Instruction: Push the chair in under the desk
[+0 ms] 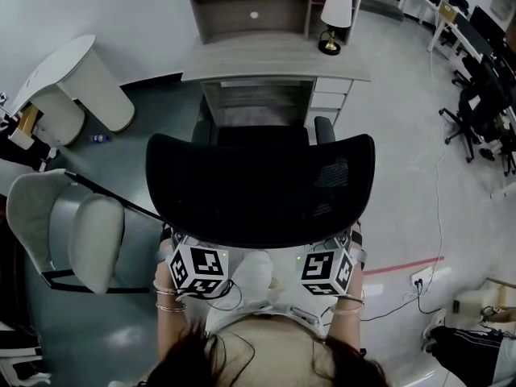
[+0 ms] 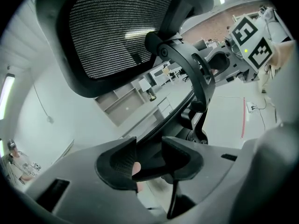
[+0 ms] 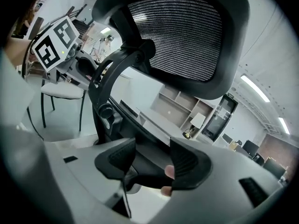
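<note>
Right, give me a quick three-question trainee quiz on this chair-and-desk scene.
1. True or false: the back of the chair touches the desk.
2. What stands on the desk? A) a lamp B) a laptop C) a mug
3. Fill in: seen from the desk, the left gripper and right gripper are ____ the chair's back.
Key: 1 false; 2 A; 3 behind.

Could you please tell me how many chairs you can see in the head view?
3: the black mesh chair at centre, facing the desk; a pale chair at left; a black office chair at far right. More may be hidden behind that one.
</note>
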`<state>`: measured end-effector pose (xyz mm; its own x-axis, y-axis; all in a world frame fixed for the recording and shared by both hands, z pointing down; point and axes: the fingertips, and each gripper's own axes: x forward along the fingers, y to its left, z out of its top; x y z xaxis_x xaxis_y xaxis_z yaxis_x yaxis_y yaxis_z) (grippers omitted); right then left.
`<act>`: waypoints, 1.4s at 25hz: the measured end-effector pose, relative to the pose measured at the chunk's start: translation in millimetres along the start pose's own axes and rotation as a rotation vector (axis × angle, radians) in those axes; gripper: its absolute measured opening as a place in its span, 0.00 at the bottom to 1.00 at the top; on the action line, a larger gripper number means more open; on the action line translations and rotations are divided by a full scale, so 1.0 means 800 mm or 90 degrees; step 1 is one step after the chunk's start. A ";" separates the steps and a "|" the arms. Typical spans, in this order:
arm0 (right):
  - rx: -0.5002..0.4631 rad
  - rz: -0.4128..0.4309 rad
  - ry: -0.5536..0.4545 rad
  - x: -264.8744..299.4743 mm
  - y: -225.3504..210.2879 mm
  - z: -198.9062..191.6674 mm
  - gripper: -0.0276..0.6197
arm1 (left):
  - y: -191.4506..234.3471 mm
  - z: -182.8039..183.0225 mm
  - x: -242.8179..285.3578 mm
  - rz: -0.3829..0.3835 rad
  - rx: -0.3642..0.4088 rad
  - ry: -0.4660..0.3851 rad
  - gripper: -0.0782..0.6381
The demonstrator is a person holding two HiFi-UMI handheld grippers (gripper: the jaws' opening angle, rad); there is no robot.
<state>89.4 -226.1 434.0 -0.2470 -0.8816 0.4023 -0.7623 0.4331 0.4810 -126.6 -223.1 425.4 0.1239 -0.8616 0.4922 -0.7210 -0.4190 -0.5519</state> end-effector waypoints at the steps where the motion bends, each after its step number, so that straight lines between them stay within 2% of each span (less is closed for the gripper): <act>1: 0.001 -0.001 0.000 0.003 -0.001 0.001 0.38 | 0.002 0.001 0.004 -0.001 0.001 0.000 0.34; 35: 0.005 -0.003 0.028 0.102 -0.026 0.037 0.38 | 0.068 0.015 0.094 -0.016 0.009 -0.006 0.34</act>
<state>67.8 -312.4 433.6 -0.2165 -0.8743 0.4344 -0.7680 0.4273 0.4771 -148.5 -314.4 424.5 0.1487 -0.8531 0.5000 -0.7080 -0.4449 -0.5485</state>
